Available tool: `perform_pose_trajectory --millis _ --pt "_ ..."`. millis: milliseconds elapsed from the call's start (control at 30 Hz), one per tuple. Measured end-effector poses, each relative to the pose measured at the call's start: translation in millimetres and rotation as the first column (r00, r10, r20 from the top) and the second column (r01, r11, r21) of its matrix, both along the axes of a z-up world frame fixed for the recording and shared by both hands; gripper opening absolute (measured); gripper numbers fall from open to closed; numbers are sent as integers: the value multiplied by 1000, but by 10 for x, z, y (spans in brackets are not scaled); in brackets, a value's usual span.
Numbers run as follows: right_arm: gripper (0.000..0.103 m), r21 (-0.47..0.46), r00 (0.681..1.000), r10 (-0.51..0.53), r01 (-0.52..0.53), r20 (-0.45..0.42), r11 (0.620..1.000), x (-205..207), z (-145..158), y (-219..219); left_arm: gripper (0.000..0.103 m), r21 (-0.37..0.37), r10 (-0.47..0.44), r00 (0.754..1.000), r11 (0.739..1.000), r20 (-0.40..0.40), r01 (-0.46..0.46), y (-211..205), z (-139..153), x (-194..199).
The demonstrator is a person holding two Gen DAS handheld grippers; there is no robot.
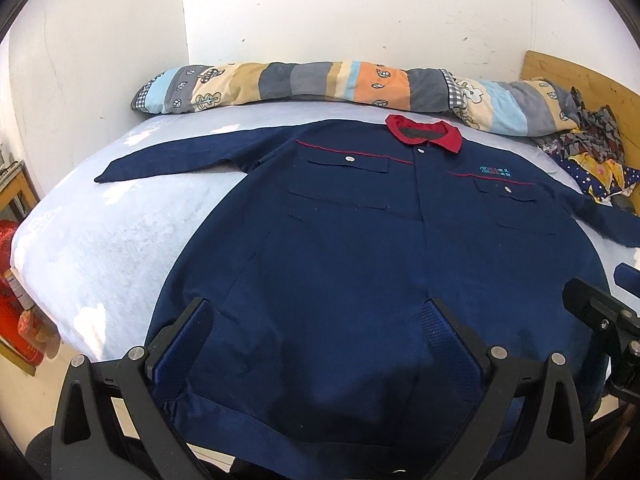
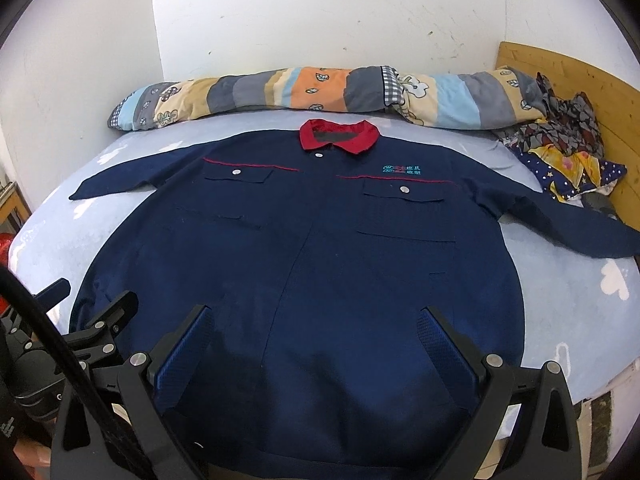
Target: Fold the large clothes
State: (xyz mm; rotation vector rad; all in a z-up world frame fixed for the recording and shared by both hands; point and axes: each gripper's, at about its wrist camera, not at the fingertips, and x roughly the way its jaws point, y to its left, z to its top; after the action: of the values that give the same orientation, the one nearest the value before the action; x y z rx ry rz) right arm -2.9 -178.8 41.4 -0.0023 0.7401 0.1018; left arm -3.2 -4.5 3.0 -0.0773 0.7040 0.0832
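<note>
Lying flat and face up on the pale blue bed sheet (image 1: pixel 100 240), navy work jacket (image 1: pixel 340 240) with red collar (image 1: pixel 424 130) toward the striped bolster (image 1: pixel 320 84) and both sleeves spread wide; hovering over the near hem, left gripper (image 1: pixel 320 324) and right gripper (image 2: pixel 316 324), jaws wide apart and holding nothing. Best begun, probably, by taking one sleeve (image 1: pixel 168 160) near its cuff and laying it straight across the chest. Worth pinching only the cloth, not the sheet beneath, and keeping the hem square.
</note>
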Motion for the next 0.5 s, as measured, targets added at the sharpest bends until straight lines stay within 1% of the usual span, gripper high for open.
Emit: perform_pose_trajectory --millis 33,100,133,200,233,267,367,467,500 --pt "103 2 1000 -2 2 2 1000 3 -1 -4 103 3 1 1000 1000 -1 -1 -2 1 2" --pt "103 5 1000 -7 7 2 1000 5 -3 -21 103 -10 0 1000 1000 26 0 -17 4 -12" --pt "103 2 1000 -8 8 -3 1000 7 -8 -23 103 -9 0 1000 1000 24 0 -24 5 -11" --pt "103 1 1000 -8 8 -20 1000 5 -12 -29 103 -16 0 999 1000 44 1 -22 10 -25" --pt "103 0 1000 -8 8 -30 1000 4 -11 -30 103 -16 -2 999 1000 45 3 -24 15 -28" --pt "103 5 999 -10 10 -31 1000 5 -11 -39 103 3 0 1000 1000 22 0 -31 16 -12" --pt "103 18 1000 -20 20 -15 1000 12 -14 -71 103 -3 -1 999 1000 35 1 -25 26 -12" --pt "103 26 1000 -24 25 -14 999 28 -5 -95 103 -24 1 998 1000 70 1 -24 38 -34" --pt "103 37 1000 -28 29 -10 999 32 18 -131 103 -26 -2 998 1000 66 3 -23 47 -29"
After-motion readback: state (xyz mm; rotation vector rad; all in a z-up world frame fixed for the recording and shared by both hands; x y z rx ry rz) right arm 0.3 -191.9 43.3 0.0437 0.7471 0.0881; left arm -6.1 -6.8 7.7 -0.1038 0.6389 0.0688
